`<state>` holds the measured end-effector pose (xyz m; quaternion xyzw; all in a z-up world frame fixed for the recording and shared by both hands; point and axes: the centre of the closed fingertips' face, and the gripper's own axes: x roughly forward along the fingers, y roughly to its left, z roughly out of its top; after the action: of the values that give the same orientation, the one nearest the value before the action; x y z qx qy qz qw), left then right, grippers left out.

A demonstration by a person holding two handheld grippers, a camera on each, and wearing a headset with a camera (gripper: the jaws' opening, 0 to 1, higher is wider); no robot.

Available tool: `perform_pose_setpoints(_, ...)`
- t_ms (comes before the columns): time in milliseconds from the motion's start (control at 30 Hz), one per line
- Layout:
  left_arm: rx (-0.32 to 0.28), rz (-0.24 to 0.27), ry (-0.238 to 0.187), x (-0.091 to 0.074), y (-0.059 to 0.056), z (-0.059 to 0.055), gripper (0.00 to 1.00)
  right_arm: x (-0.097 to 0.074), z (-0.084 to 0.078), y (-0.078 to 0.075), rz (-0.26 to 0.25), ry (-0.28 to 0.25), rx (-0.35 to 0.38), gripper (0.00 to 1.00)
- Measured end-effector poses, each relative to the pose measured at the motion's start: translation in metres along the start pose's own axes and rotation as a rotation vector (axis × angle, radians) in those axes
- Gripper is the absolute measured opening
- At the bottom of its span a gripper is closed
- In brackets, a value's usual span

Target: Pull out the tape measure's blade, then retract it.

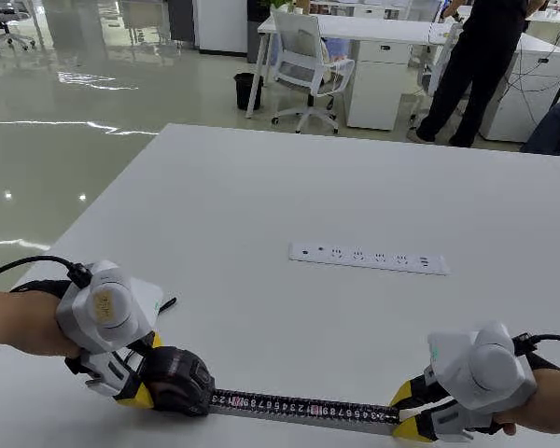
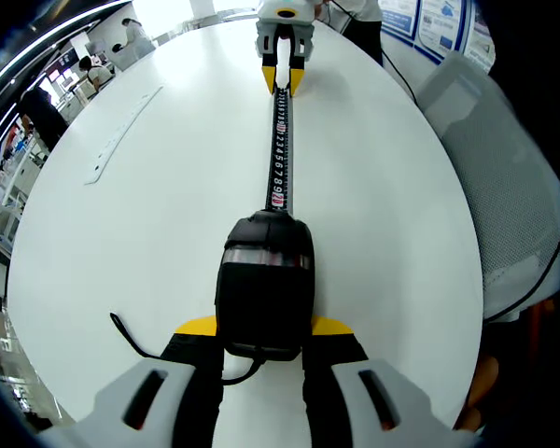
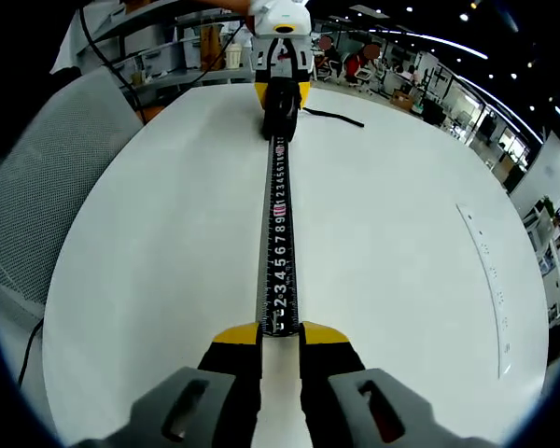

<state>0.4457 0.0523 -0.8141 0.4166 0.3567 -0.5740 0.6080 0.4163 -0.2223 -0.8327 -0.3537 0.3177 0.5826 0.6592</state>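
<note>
A black tape measure case (image 1: 177, 380) (image 2: 264, 283) lies on the white table (image 1: 289, 201) at the front left, with my left gripper (image 1: 138, 373) (image 2: 261, 329) shut on it. Its dark blade (image 1: 303, 408) (image 2: 280, 149) (image 3: 279, 243) with white numerals stretches rightward along the table's front edge. My right gripper (image 1: 406, 411) (image 3: 280, 334) is shut on the blade's tip at the front right. In the right gripper view, the case (image 3: 280, 105) sits at the far end of the blade. The left gripper view has the right gripper (image 2: 284, 77) at the blade's far end.
A white power strip (image 1: 370, 258) lies flat on the table beyond the blade. A thin black cord (image 2: 131, 336) trails beside the case. Past the table's far edge stand a white office chair (image 1: 306, 65), a dark bin (image 1: 247, 91), desks and a standing person (image 1: 476, 65).
</note>
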Motion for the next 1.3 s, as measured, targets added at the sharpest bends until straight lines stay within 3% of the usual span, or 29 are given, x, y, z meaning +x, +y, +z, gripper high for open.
perform_pose_setpoints(467, 0.022, 0.007, 0.046, 0.001, 0.002, -0.002, 0.29, 0.0, 0.001, 0.0, -0.016, 0.04, -0.028, 0.2)
perform_pose_setpoints(667, 0.002, 0.013, 0.036, -0.001, -0.004, -0.007, 0.39, -0.001, -0.001, -0.001, -0.032, 0.042, -0.013, 0.25)
perform_pose_setpoints(967, -0.066, 0.035, 0.017, -0.012, -0.009, -0.014, 0.46, -0.012, 0.001, 0.001, -0.085, 0.025, 0.054, 0.27)
perform_pose_setpoints(1300, -0.177, 0.08, -0.025, -0.025, -0.015, -0.008, 0.58, -0.03, 0.005, 0.01, -0.157, -0.026, 0.158, 0.32)
